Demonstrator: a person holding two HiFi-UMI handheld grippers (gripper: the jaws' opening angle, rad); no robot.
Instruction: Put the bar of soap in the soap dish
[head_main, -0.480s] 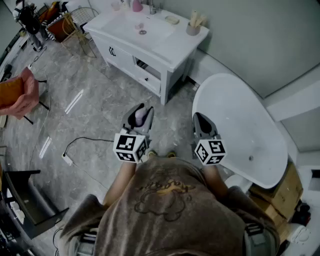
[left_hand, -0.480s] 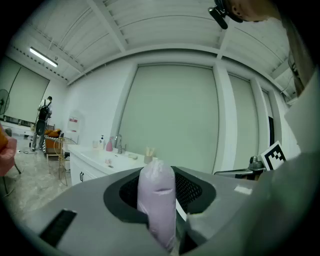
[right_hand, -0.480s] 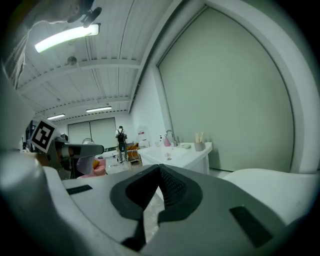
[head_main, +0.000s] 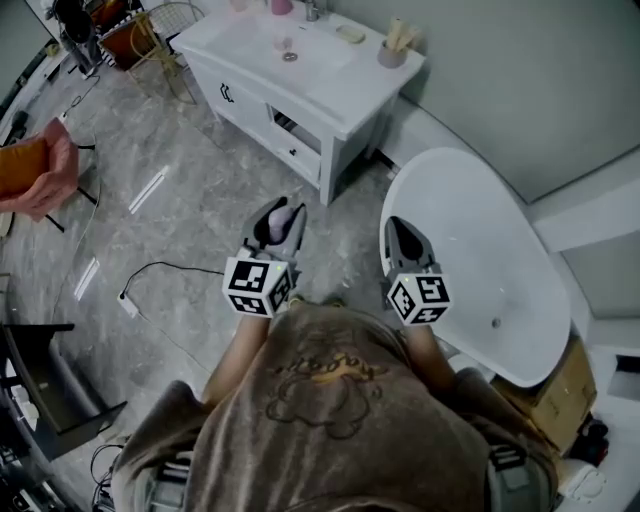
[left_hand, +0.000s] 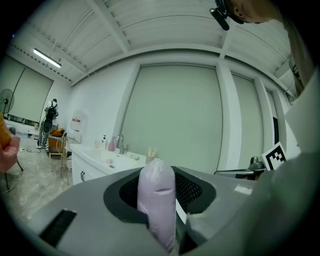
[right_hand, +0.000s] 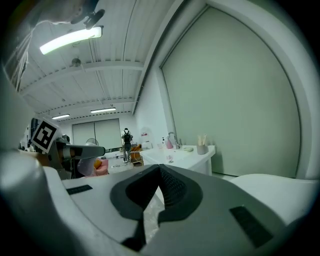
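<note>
A pale lilac bar of soap (head_main: 281, 224) stands on end between the jaws of my left gripper (head_main: 278, 215), which is shut on it. In the left gripper view the bar of soap (left_hand: 157, 200) fills the gap between the jaws of the left gripper (left_hand: 157, 172). My right gripper (head_main: 398, 232) hangs beside it over the floor, shut with nothing in it; the right gripper (right_hand: 159, 172) shows its tips meeting. The small oval soap dish (head_main: 349, 33) lies on the far white vanity, near the sink. The same soap dish (left_hand: 134, 156) shows far off in the left gripper view.
The white vanity (head_main: 330, 95) carries a sink, a faucet, a pink bottle (head_main: 281, 6) and a cup of brushes (head_main: 391, 52). A white bathtub (head_main: 470, 260) stands at the right, cardboard boxes (head_main: 560, 385) beyond it. An orange chair (head_main: 35, 170) and a floor cable (head_main: 165, 270) are at the left.
Both grippers sit a little higher in the head view, nearer the vanity, and the whole scene has shifted slightly. The soap stays in the left gripper.
</note>
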